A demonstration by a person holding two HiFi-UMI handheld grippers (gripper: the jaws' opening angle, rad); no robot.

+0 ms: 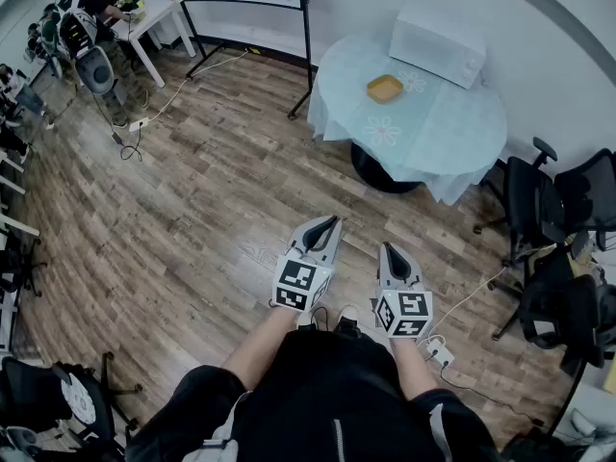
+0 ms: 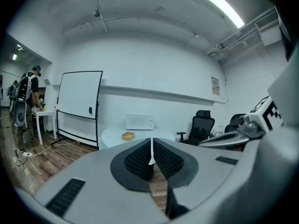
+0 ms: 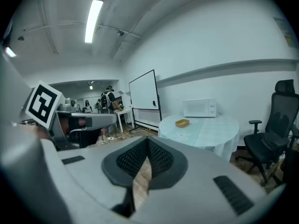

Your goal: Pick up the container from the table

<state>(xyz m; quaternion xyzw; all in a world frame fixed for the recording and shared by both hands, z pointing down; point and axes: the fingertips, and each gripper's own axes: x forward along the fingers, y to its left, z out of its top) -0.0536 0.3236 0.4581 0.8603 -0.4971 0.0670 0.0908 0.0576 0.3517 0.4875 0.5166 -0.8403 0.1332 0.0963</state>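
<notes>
A small yellow container (image 1: pixel 384 89) sits on a round table (image 1: pixel 452 133) with a pale blue cloth, far ahead of me across the wooden floor. In the left gripper view the container (image 2: pixel 127 136) shows small above the jaws, and in the right gripper view the container (image 3: pixel 182 122) lies on the table's left part. My left gripper (image 1: pixel 330 225) and right gripper (image 1: pixel 387 250) hover side by side over the floor, well short of the table. Both are shut with nothing between the jaws.
A white microwave (image 1: pixel 436 48) stands on the table behind the container. A whiteboard stand (image 1: pixel 255 8) is left of the table. Black office chairs (image 1: pixel 563 219) crowd the right side. Cables and a power strip (image 1: pixel 441 352) lie on the floor near my feet. People work at a desk (image 1: pixel 144 17) far left.
</notes>
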